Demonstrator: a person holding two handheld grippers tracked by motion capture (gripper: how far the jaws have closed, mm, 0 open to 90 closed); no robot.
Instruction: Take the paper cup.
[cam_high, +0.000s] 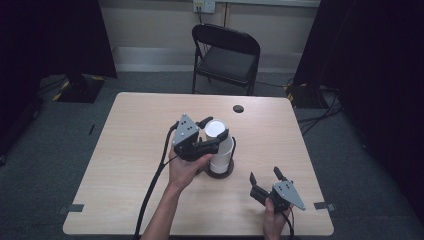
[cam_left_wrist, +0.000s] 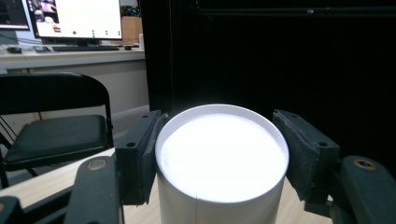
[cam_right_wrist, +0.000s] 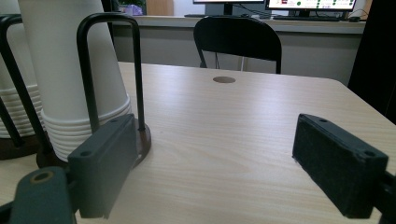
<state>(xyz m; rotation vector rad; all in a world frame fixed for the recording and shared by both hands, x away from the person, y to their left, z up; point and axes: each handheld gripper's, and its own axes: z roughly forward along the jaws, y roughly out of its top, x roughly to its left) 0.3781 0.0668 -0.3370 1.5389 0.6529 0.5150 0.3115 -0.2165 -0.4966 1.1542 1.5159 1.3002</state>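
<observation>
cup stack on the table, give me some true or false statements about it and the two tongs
1. The left tongs have a jaw on each side of the top of the cup stack. True.
2. The right tongs are clamped on a cup. False: they are open over bare table, holding nothing.
3. The cups sit upside down in a holder with black wire loops. True.
4. The cup stack lies on its side. False: it stands upright.
5. A red stool stands past the table. False: it is a black folding chair.
</observation>
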